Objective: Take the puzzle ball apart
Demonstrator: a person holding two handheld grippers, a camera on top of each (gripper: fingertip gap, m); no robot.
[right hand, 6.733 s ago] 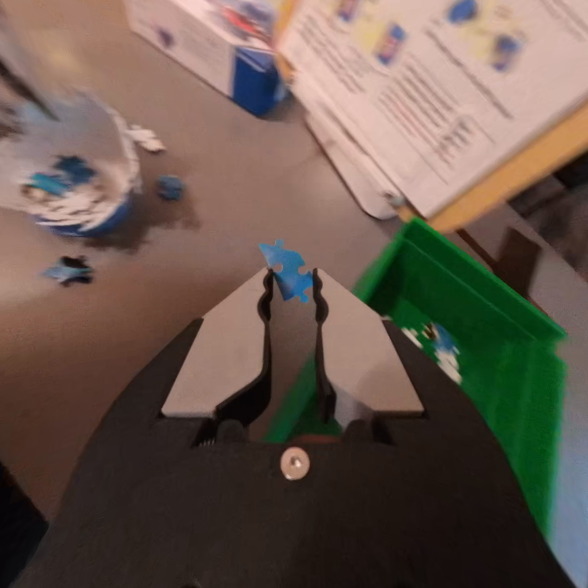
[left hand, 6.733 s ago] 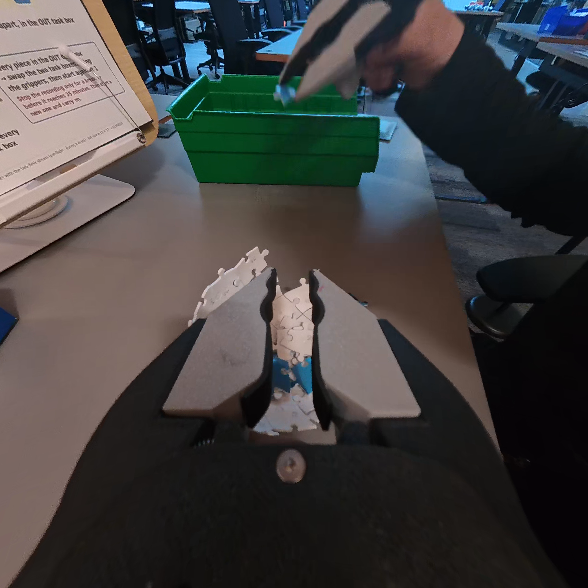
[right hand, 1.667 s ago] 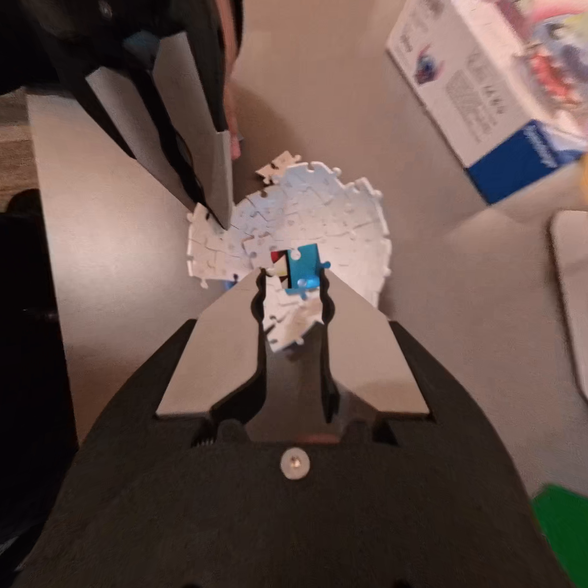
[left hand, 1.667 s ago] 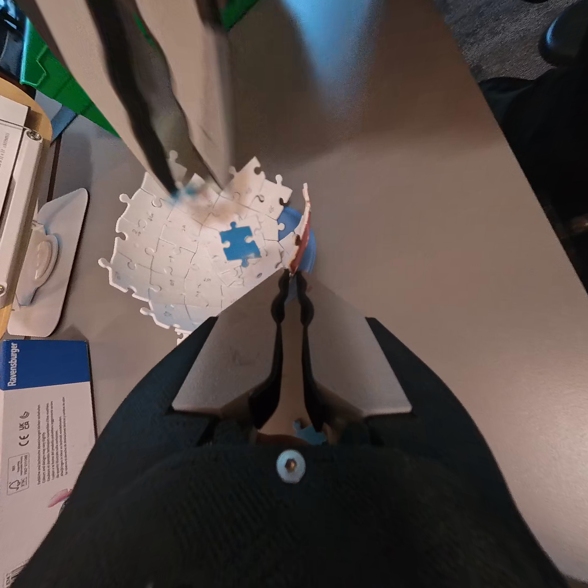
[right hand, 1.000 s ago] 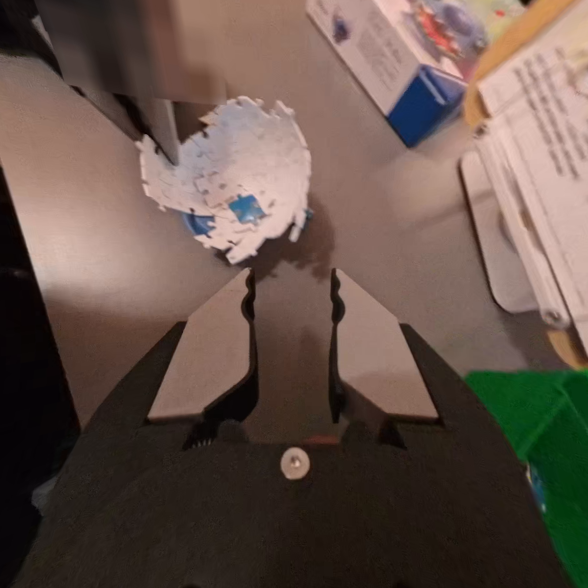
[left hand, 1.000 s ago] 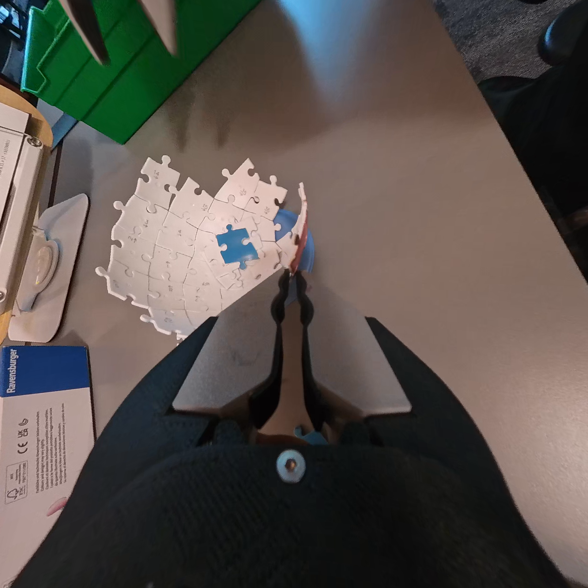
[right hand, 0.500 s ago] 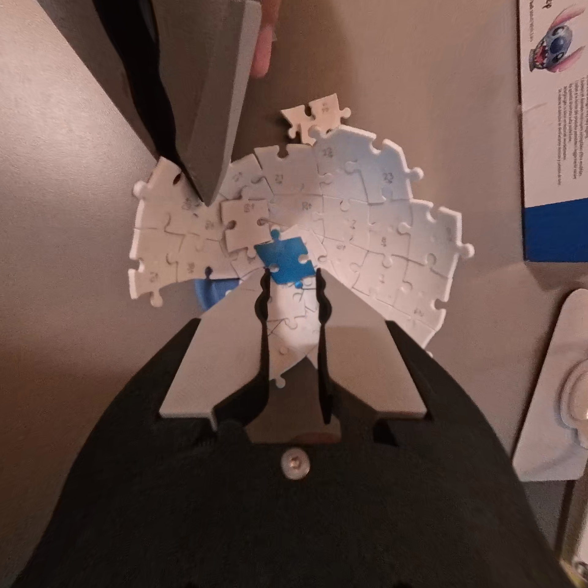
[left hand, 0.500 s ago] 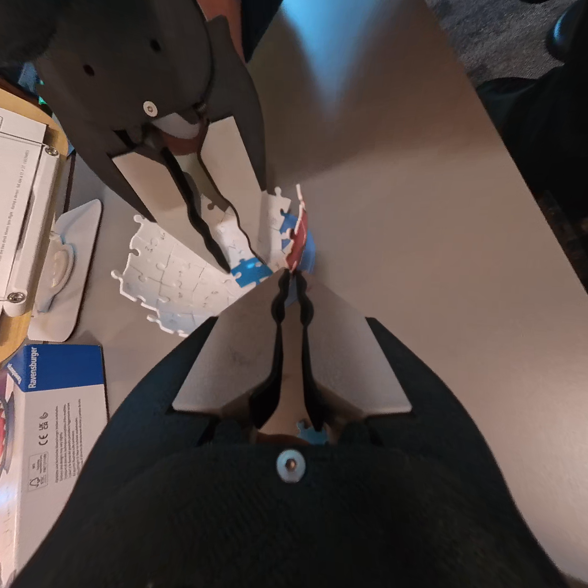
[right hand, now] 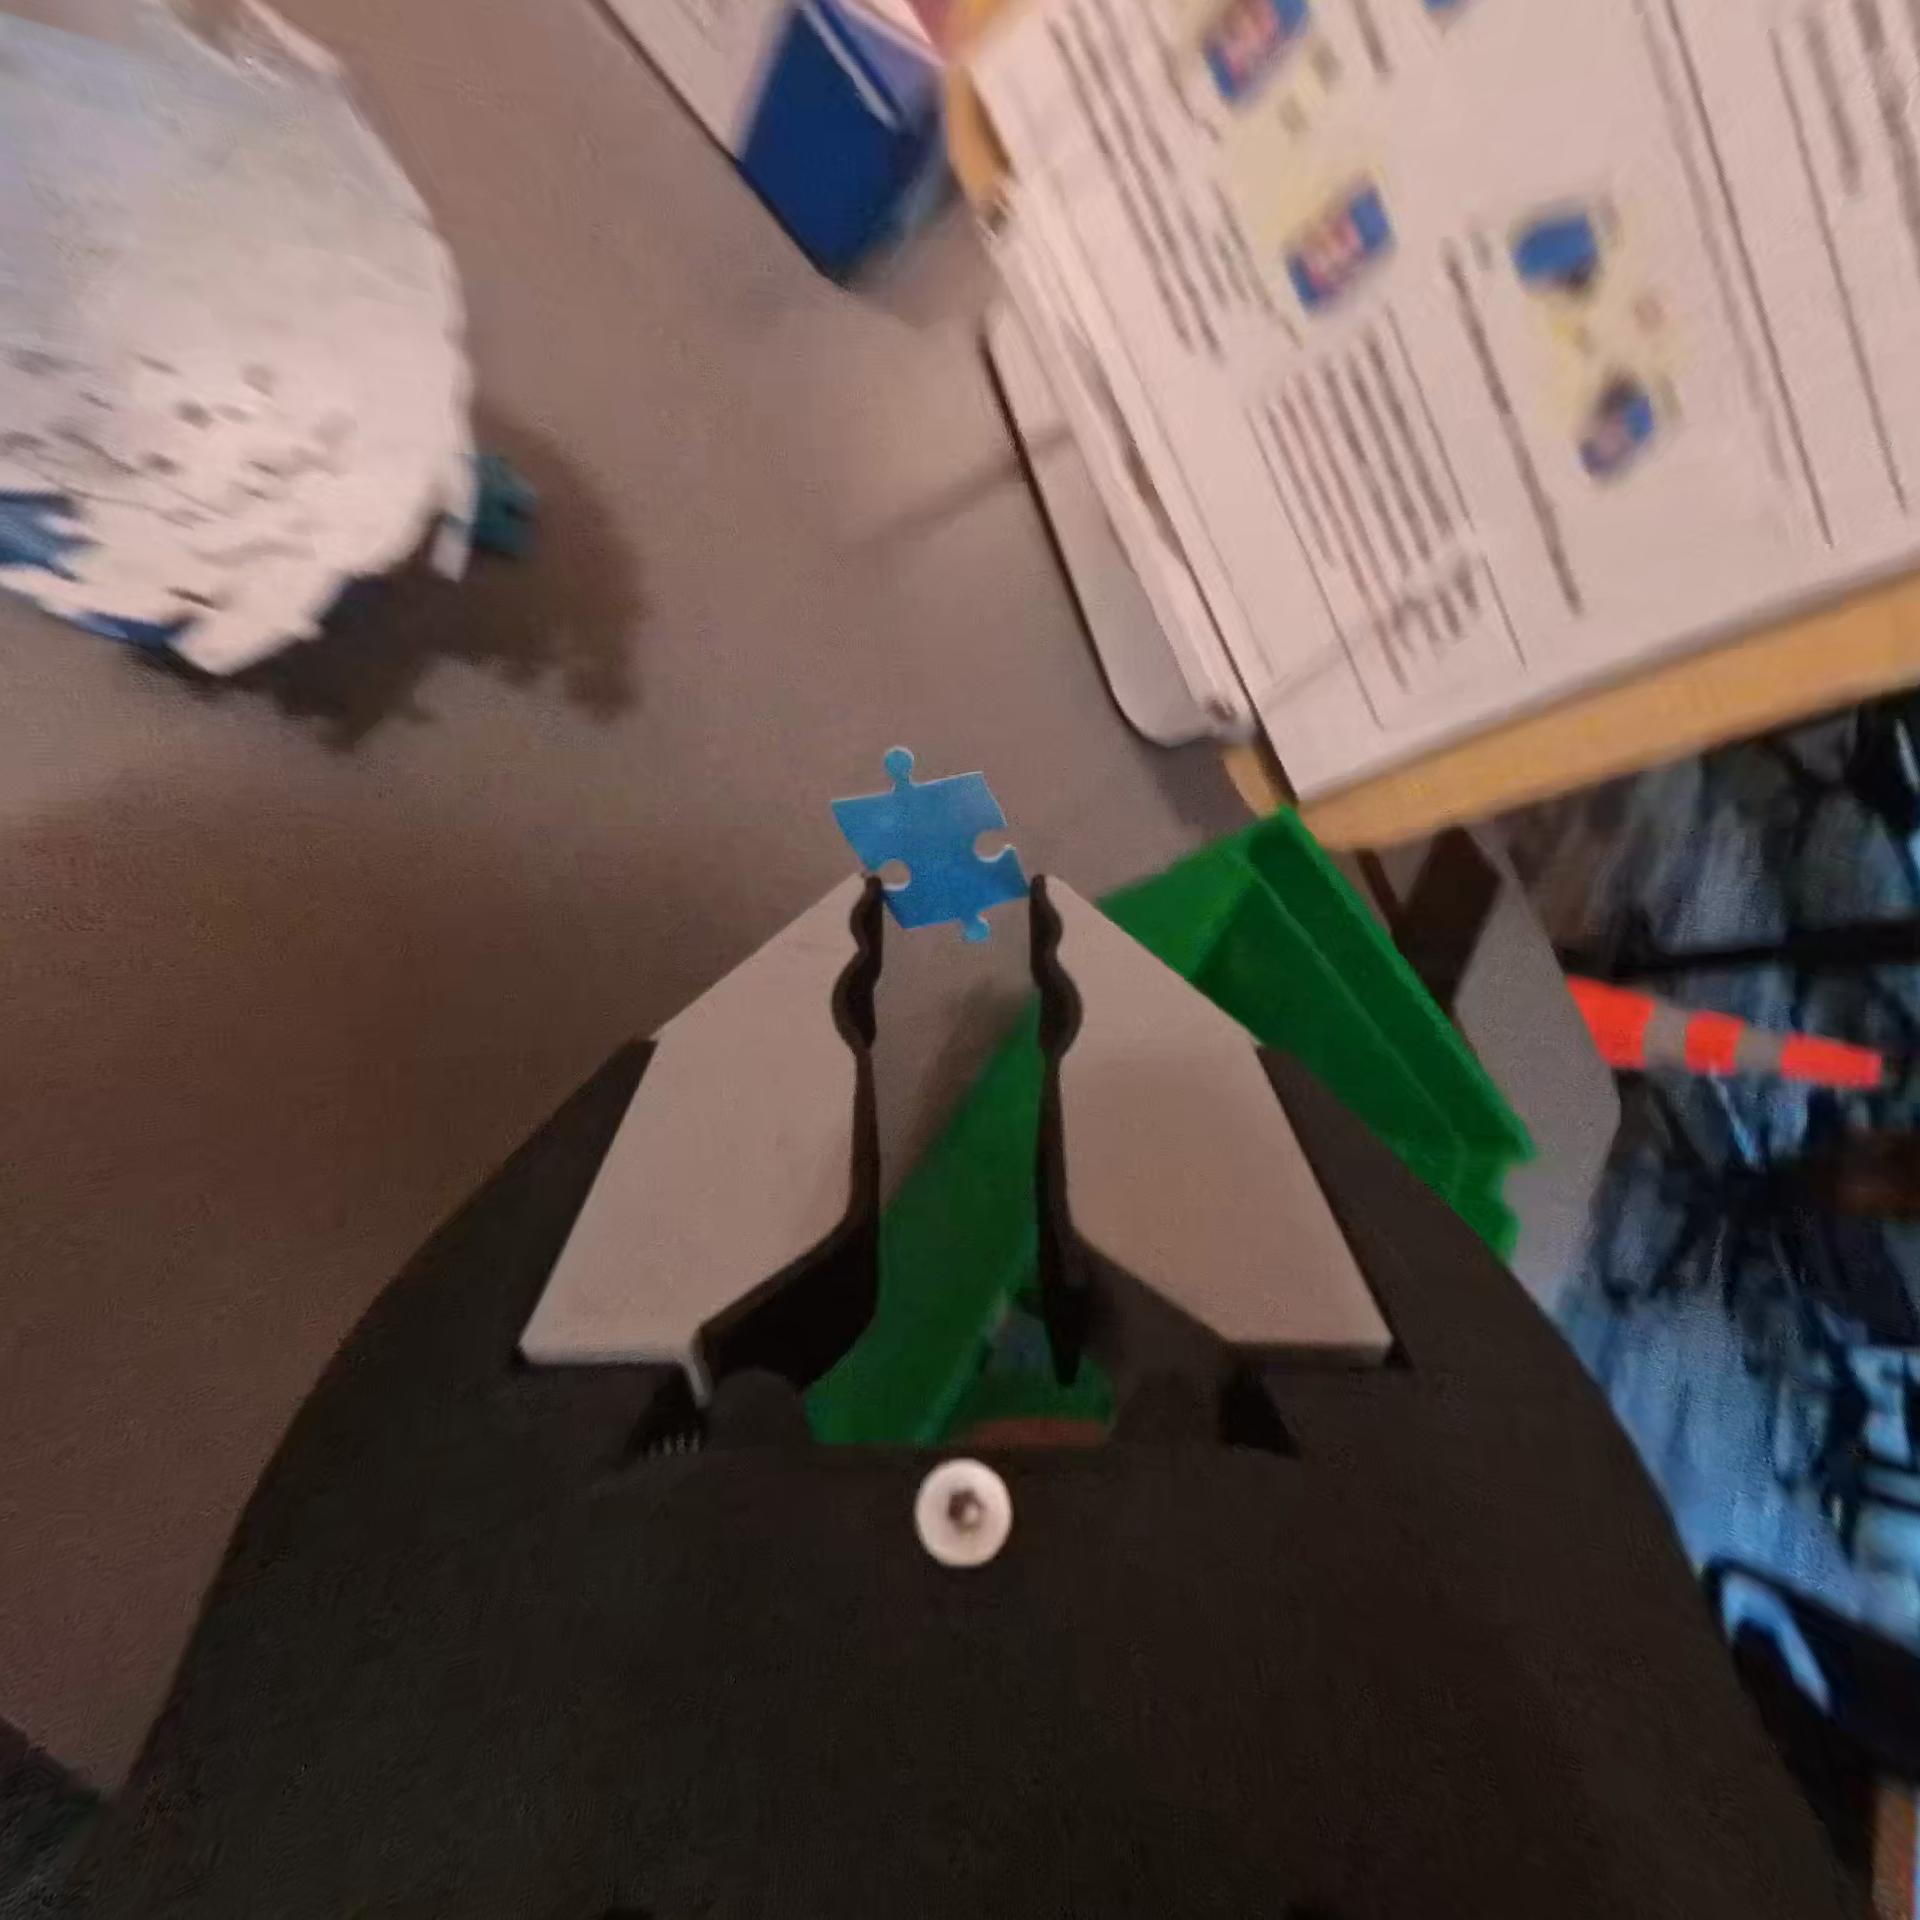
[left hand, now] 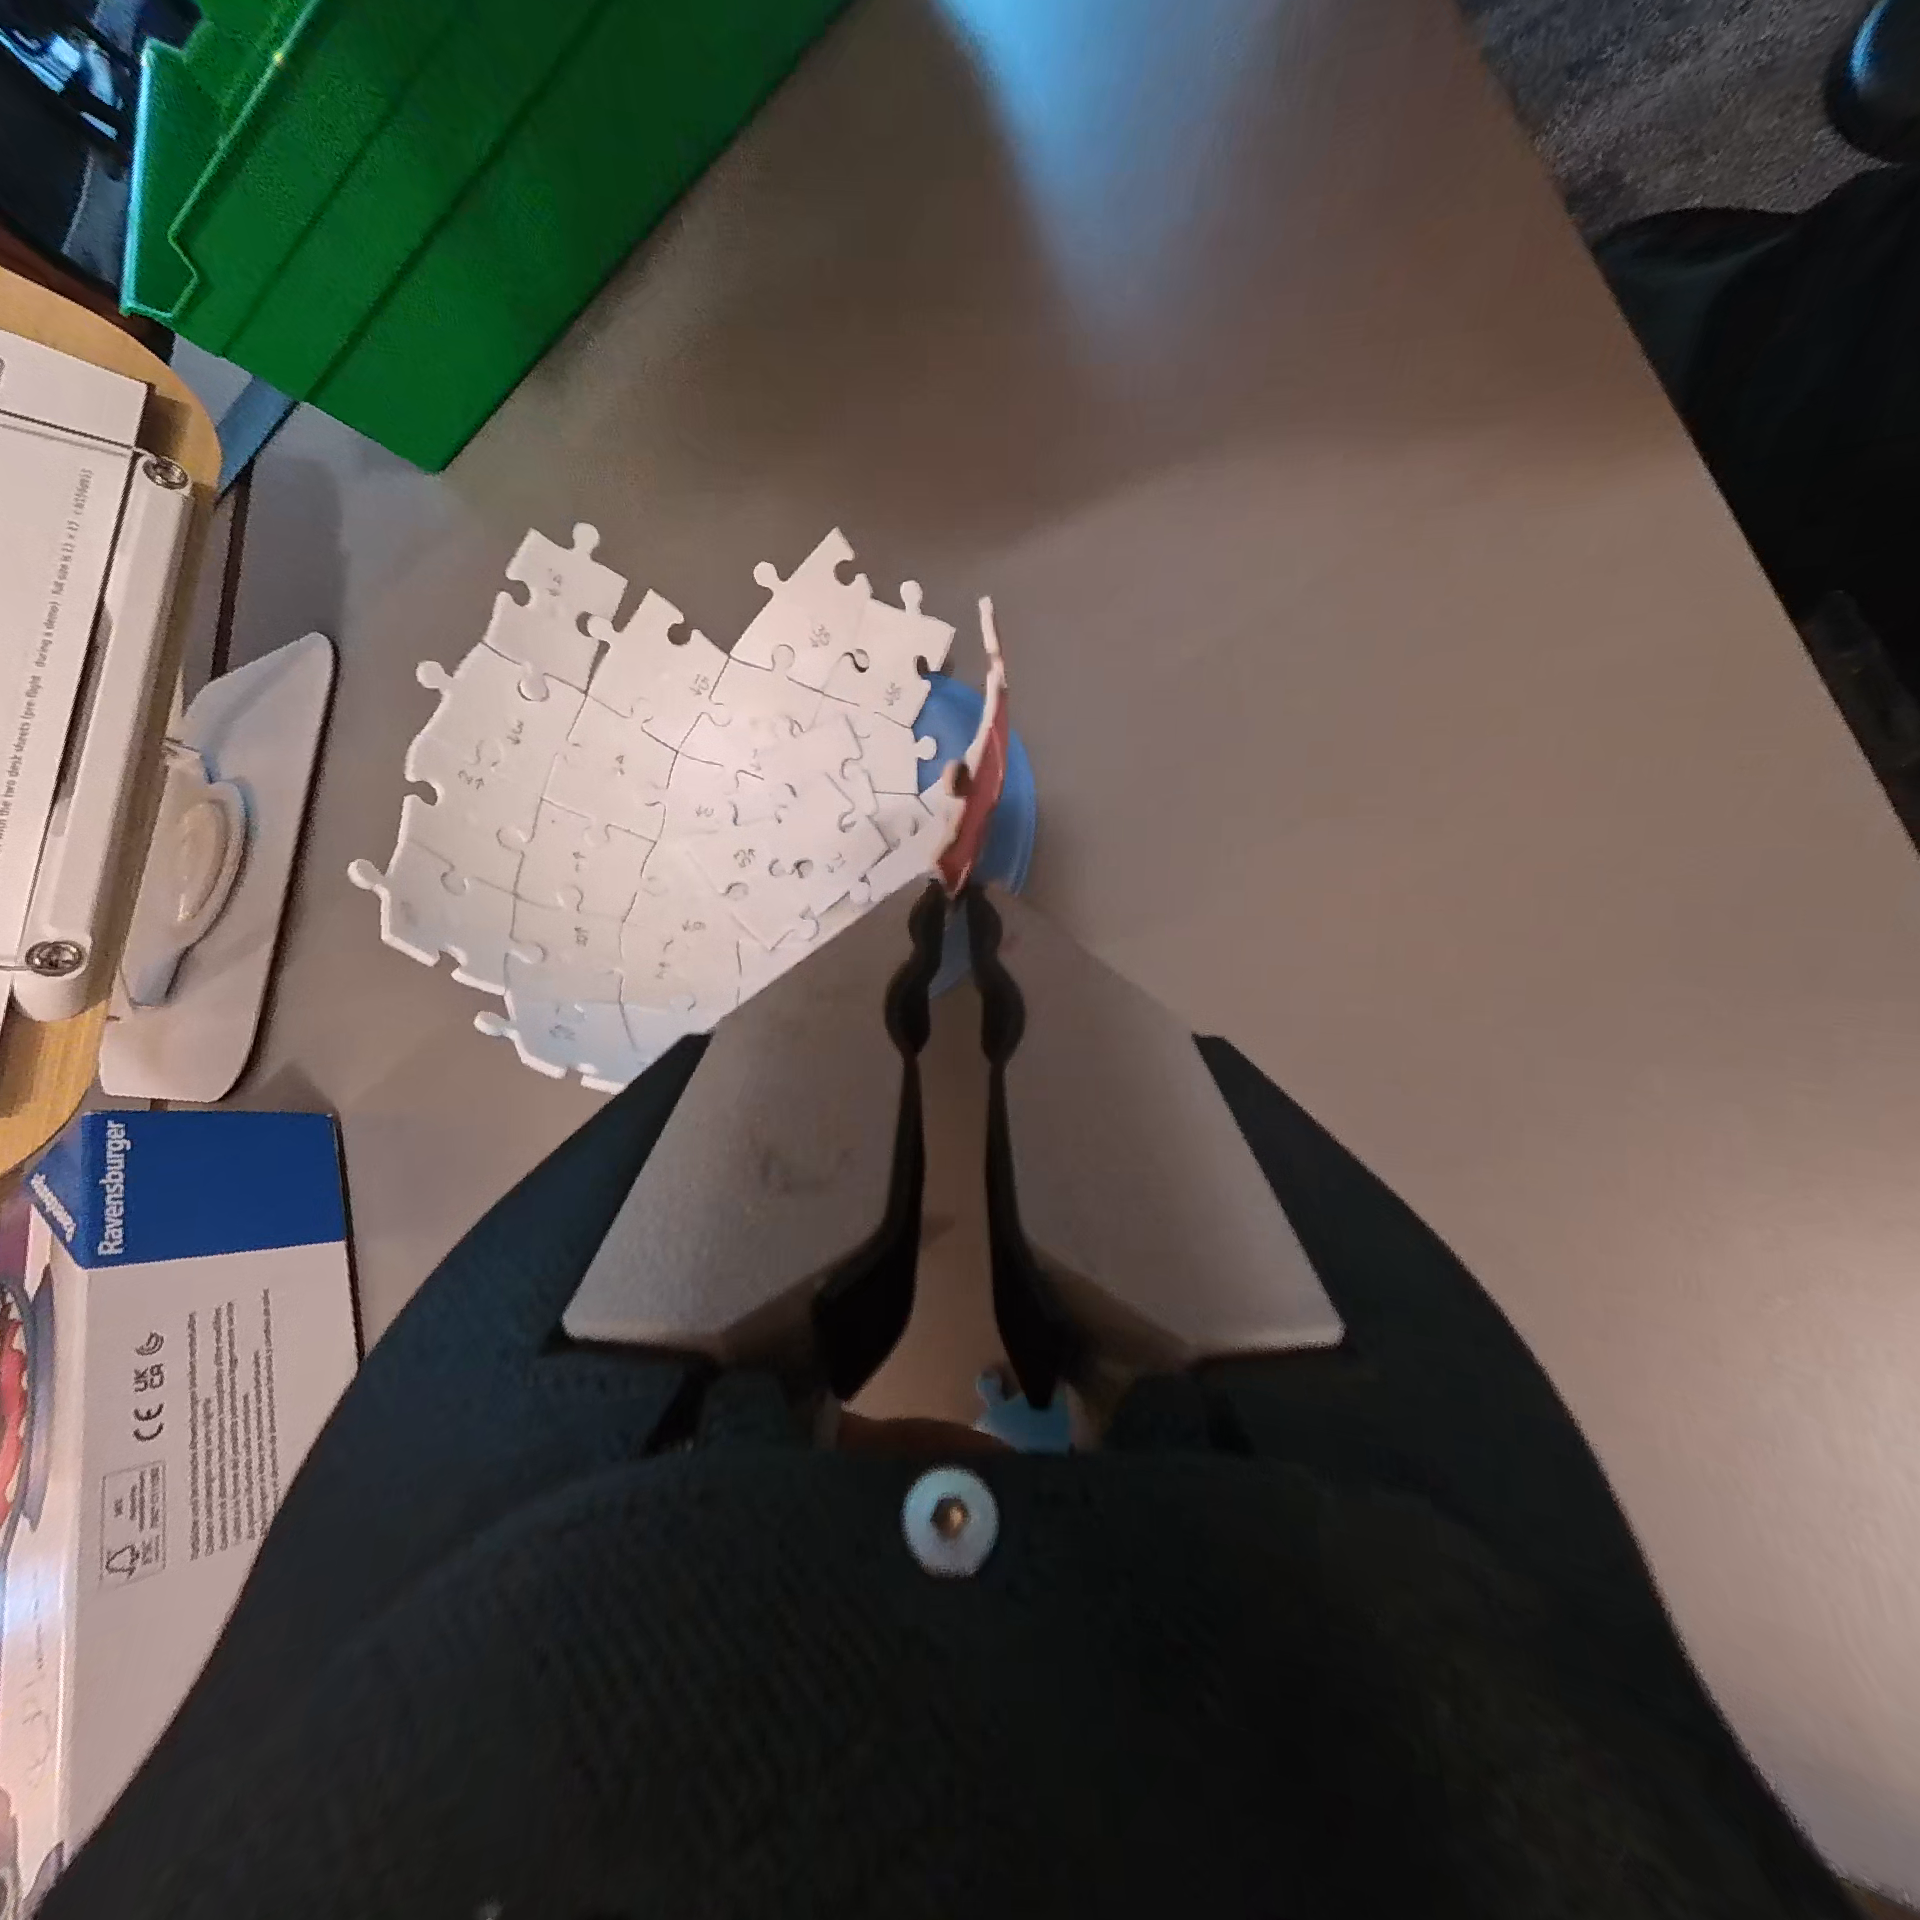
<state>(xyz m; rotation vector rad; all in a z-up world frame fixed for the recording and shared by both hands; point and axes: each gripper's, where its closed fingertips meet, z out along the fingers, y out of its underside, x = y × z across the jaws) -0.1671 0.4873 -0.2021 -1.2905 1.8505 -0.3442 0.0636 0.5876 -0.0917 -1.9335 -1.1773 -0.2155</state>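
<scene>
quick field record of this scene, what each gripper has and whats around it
left gripper: shut on the rim of the curved white puzzle shell, which sits on a blue stand
right gripper: blue puzzle piece pinched between its fingertips, above the green bin
nearby: puzzle box, printed sheets on a wooden stand
surface: grey table

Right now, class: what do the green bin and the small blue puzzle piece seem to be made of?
Green bin: probably moulded plastic, going by its even colour, faint sheen and stepped, ribbed walls.
Blue puzzle piece: thin flat sheet with a matte face and cleanly cut knobs, held at the right gripper's fingers; card or thin plastic, hard to tell.
</scene>
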